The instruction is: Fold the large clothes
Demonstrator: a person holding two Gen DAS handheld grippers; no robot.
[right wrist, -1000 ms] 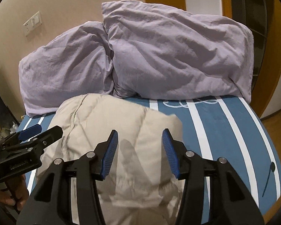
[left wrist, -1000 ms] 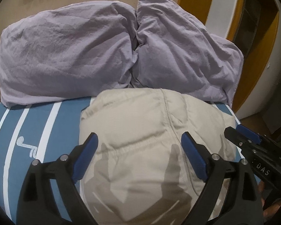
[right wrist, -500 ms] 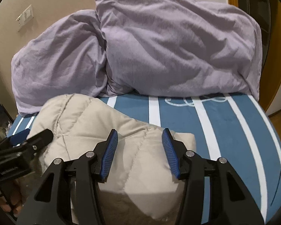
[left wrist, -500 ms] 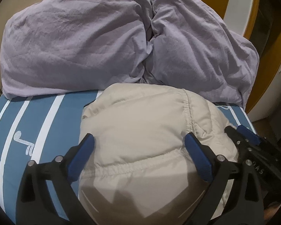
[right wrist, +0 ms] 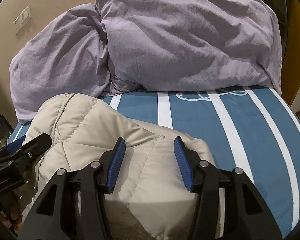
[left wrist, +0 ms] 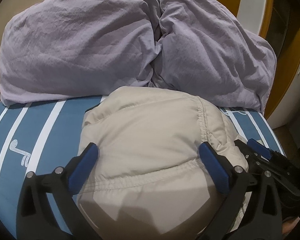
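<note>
Lavender pillows (left wrist: 80, 46) lean against the beige wall at the head of a bed whose blue sheet (right wrist: 250, 124) carries white stripes. On that sheet, just in front of the pillows, lies the task's thing: a beige quilted puffer jacket (left wrist: 150, 140), bunched into a rounded, partly folded bundle.

Over its near edge, the left gripper (left wrist: 148, 158) has just been opening and its jaws now stand spread as wide as they go, with the jacket's padded bulk between them but neither blue pad pressing on it. The right gripper (right wrist: 149, 158) hovers over the jacket's right corner, jaws about half spread, fabric below them and nothing pinched. In each view the other gripper shows at the frame's edge, so the two are close together.

As I judge it, the main risk is the padding: it is springy and slick, so a shallow bite may catch only the outer shell, and the layers could slide apart or the fold puff open when lifted. Uneven grips from the two sides could skew the fold. A far push could shove the bundle into the pillows. Working so near, the grippers might also knock each other.
</note>
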